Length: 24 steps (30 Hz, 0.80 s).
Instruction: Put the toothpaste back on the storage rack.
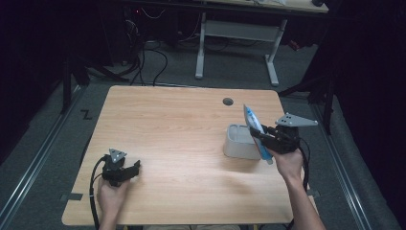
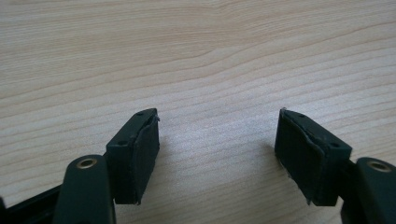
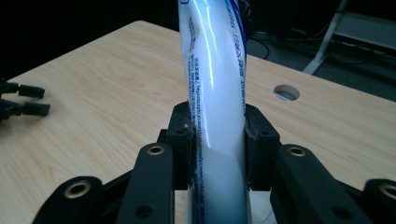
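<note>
A white and blue tube [image 1: 253,127] stands nearly upright, with my right gripper [image 1: 262,136] shut on its middle, just above and to the right of a grey rectangular bin [image 1: 239,142]. In the right gripper view the tube [image 3: 215,93] rises between the two black pads [image 3: 183,140], its crimped end up. My left gripper [image 1: 136,167] rests low at the table's front left, open, with bare wood between its fingertips. In the left gripper view that gripper [image 2: 217,140] has its jaws wide apart over the tabletop.
The wooden table [image 1: 167,124] has a round cable hole [image 1: 228,101] near its far edge. Another desk frame [image 1: 237,43] and cables stand on the grey floor beyond. The left gripper's jaw tips [image 3: 28,100] appear far left in the right gripper view.
</note>
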Each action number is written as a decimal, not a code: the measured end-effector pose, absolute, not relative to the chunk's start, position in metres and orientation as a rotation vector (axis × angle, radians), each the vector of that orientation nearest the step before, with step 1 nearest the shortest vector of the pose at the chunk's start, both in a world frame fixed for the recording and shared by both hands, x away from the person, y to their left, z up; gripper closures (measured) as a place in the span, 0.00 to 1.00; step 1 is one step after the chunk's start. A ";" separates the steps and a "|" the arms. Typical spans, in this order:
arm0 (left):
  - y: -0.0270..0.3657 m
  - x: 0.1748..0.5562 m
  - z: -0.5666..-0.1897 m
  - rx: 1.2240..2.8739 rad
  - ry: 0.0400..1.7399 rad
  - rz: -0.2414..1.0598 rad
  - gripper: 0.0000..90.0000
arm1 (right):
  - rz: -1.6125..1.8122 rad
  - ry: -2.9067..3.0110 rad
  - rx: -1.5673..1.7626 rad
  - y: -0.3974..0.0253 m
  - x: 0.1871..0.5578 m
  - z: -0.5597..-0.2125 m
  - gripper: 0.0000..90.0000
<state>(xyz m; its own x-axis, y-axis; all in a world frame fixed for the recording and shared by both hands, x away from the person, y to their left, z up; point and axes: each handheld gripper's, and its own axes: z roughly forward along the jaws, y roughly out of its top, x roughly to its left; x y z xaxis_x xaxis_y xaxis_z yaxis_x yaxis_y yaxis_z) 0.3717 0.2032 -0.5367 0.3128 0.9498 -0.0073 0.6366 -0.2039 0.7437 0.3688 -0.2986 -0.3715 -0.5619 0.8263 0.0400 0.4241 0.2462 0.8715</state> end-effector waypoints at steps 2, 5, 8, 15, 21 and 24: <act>0.203 0.372 -0.537 1.932 1.403 0.617 0.35 | 1.259 2.083 1.150 -0.301 0.372 -0.368 0.76; 0.203 0.372 -0.537 1.932 1.403 0.617 0.35 | 1.241 2.078 1.145 -0.302 0.375 -0.366 0.76; 0.203 0.372 -0.537 1.932 1.403 0.617 0.35 | 1.241 2.074 1.149 -0.302 0.381 -0.364 0.76; 0.203 0.372 -0.537 1.932 1.403 0.617 0.35 | 1.269 2.058 1.159 -0.303 0.391 -0.358 0.76; 0.203 0.372 -0.537 1.932 1.403 0.617 0.35 | 1.280 2.050 1.161 -0.300 0.402 -0.355 0.76; 0.203 0.372 -0.537 1.932 1.403 0.617 0.35 | 1.281 2.046 1.163 -0.299 0.407 -0.354 0.76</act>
